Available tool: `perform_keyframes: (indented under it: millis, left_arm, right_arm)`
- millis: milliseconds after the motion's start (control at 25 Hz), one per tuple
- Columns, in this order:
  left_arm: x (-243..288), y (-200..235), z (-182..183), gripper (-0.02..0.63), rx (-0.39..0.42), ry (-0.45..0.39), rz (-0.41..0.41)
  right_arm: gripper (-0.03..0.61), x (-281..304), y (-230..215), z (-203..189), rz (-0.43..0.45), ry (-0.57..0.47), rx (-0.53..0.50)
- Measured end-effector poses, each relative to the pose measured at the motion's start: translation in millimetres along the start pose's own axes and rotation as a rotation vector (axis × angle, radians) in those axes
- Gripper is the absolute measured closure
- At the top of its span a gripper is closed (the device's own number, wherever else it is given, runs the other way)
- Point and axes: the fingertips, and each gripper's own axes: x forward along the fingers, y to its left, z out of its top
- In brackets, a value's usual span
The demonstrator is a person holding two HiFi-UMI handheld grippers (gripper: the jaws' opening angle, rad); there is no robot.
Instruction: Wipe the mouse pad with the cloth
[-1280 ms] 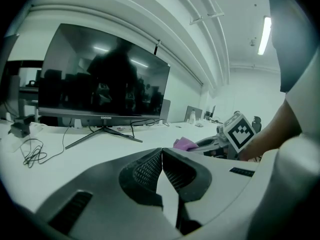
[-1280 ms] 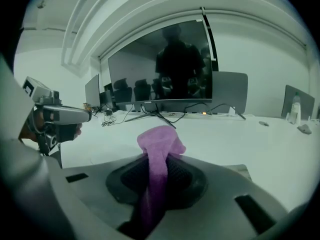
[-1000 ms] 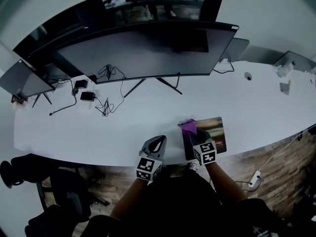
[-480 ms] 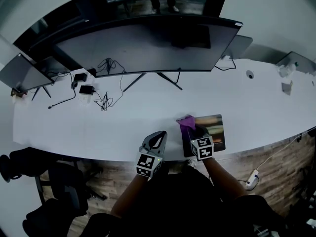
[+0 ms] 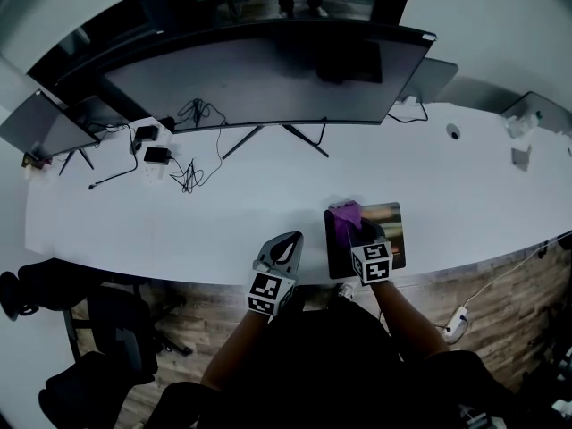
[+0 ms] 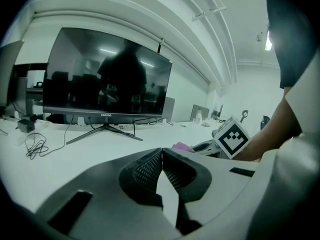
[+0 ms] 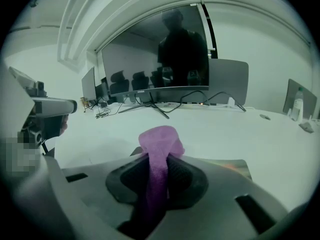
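Right gripper view: jaws pinch cloth (image 7: 159,151) — head view: cloth on mouse pad (image 5: 398,236).

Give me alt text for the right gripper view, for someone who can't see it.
The right gripper is shut on a purple cloth that bunches up above its jaws, over a mouse pad on a white desk. Beyond stands a wide dark monitor.

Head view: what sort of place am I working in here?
Most likely an office: a long white desk, a wide monitor on a stand, and dark office chairs at lower left.
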Motion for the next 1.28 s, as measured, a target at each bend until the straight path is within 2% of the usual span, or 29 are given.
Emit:
perform_keyframes:
  millis: [360, 880, 1080, 1280]
  left_arm:
    - [6, -20, -5, 0.592, -0.037, 0.007, 0.005]
    - [20, -36, -16, 0.592, -0.024, 0.046, -0.007]
    - [22, -47, -16, 0.592, -0.029, 0.04, -0.037]
    - [20, -40, -22, 0.592, -0.029, 0.05, -0.021]
  right_arm:
    - [0.497, -12, -28, -7, -0.045, 0.021, -0.015]
    - [0.499, -33, -70, -14, -0.109, 0.035, -0.049]
    - [0.497, -41, -88, -18, -0.147, 0.046, -0.048]
    - [0.497, -47, -104, -20, -0.169, 0.044, -0.052]
